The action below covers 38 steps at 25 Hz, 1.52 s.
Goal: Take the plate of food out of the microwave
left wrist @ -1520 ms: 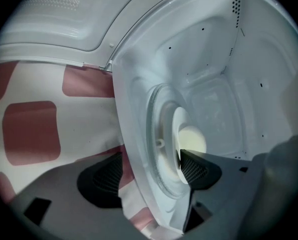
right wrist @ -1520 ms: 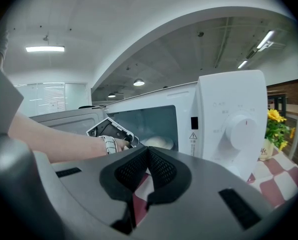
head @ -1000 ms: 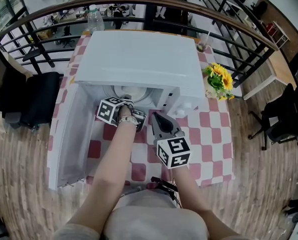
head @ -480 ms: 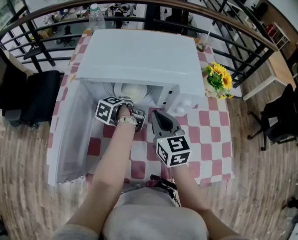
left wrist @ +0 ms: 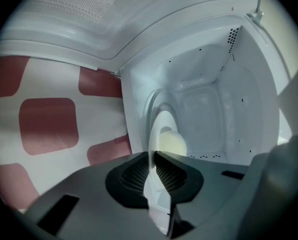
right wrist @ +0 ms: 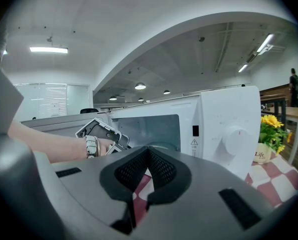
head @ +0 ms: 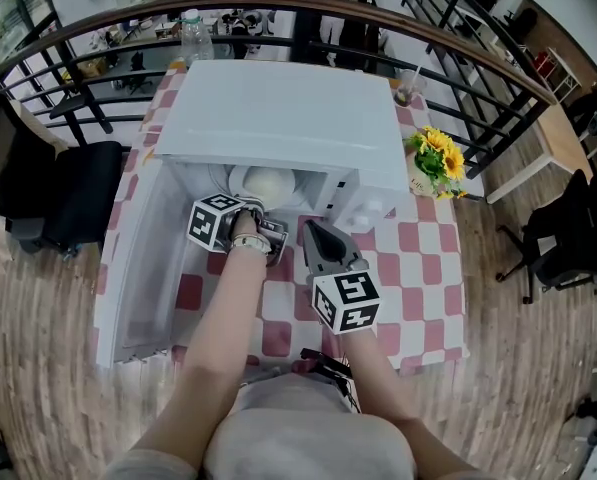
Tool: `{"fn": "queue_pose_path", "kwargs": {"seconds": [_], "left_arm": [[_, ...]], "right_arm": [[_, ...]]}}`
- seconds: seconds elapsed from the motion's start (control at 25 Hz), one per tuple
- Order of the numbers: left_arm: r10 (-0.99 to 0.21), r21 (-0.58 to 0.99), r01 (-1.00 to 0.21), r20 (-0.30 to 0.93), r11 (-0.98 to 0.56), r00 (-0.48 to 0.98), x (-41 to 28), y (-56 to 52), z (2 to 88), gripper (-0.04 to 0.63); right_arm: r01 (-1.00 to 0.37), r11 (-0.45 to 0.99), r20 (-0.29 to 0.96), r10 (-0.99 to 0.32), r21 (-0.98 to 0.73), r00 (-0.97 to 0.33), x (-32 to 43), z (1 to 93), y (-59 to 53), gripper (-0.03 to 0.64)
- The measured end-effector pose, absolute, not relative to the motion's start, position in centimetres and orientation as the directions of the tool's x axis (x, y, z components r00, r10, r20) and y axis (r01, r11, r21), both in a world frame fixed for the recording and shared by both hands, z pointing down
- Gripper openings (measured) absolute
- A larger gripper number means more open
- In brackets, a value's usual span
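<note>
The checkered table point(head: 418, 268) carries the microwave point(head: 278, 108), potted sunflowers point(head: 440, 156) and a bottle point(head: 191, 36).

Our right gripper point(right wrist: 149, 156) fills the foreground, its jaws together with nothing between them. Beyond them stands the white microwave point(right wrist: 223, 134), door open, with a round dial point(right wrist: 236, 140) on its panel. At its mouth is the left gripper point(right wrist: 120, 142), held in a hand point(right wrist: 105, 145) with a band on the wrist. Its jaws are closing, and from here we cannot see what lies between them. To the right, yellow flowers point(right wrist: 271, 124) stand on the checked cloth point(right wrist: 281, 176) covering the bench.
</note>
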State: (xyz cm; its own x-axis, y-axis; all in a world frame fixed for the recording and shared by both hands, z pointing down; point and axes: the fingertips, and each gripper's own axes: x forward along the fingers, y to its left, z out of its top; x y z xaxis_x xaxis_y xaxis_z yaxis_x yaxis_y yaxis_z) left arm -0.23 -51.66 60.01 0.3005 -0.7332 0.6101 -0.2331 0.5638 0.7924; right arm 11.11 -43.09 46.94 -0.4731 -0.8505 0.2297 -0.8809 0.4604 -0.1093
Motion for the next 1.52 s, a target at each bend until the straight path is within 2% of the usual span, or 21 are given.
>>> {"fn": "queue_pose_path", "kwargs": {"seconds": [0.2,0.44,0.68,1.04,1.52], "left_arm": [[-0.769,0.832,-0.193,0.554,0.520,0.318,-0.1,-51.5,59.6,0.037],[-0.854,0.916,-0.131,0.401,0.380,0.330,0.1,-52.1,58.1,0.017],[-0.885,0.947,-0.104,0.320,0.302,0.338,0.0,-51.5,57.5,0.017],[-0.893,0.962,-0.125,0.272,0.243,0.359,-0.5,-50.4,56.1,0.017],[-0.897,0.976,-0.140,0.209,0.166,0.390,-0.4,-47.2,54.3,0.017]], "right_arm": [[-0.880,0.462,0.228,-0.850,-0.109,-0.475,11.0,46.8,-43.0,0.021],[-0.880,0.462,0.223,-0.852,-0.105,-0.474,10.9,46.6,-43.0,0.021],[-0.882,0.460,0.220,-0.855,-0.101,-0.470,10.8,46.3,-42.6,0.021],[-0.888,0.450,0.165,-0.873,-0.090,-0.459,10.8,44.9,-42.2,0.021],[-0.899,0.436,0.177,-0.882,-0.044,-0.436,10.5,44.4,-40.2,0.021]]}}
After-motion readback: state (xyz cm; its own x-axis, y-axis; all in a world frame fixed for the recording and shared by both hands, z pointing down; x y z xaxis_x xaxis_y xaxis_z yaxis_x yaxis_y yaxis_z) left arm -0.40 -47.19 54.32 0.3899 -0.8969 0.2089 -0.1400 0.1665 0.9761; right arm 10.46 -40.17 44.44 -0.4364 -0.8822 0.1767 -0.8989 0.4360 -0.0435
